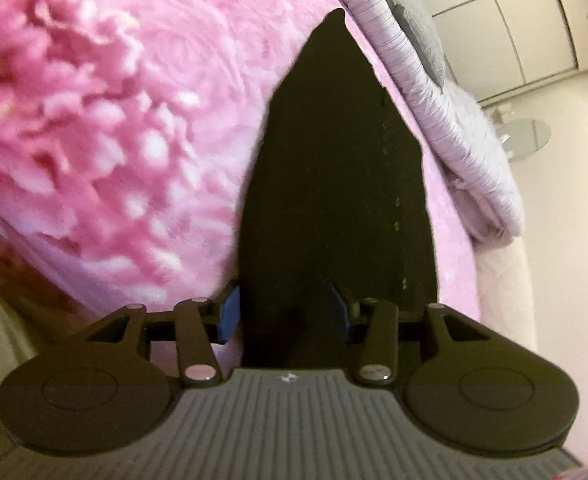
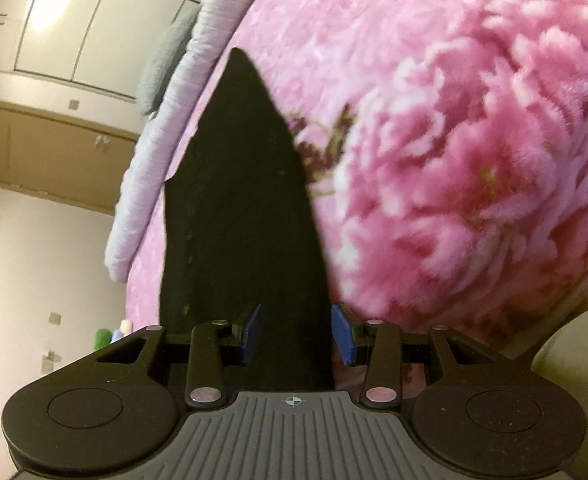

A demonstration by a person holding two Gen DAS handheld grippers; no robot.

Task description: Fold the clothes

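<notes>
A black garment [image 1: 334,184] lies stretched over a pink flowered blanket [image 1: 113,140] on a bed. In the left wrist view my left gripper [image 1: 283,312] has its blue pads on either side of the garment's near end, with the cloth filling the space between them. In the right wrist view the same black garment [image 2: 245,216] runs away from my right gripper [image 2: 296,334], whose blue pads also sit on either side of the cloth's near end. The pads stand fairly wide apart in both views, and the pinch itself is hidden by the cloth.
A lilac quilt [image 1: 446,92] and a grey pillow [image 1: 414,16] lie along the bed's far side. White wardrobe doors [image 1: 534,20], pale floor and a round glass table [image 1: 526,136] lie beyond. The right wrist view shows a brown door [image 2: 61,156] and small items on the floor [image 2: 111,336].
</notes>
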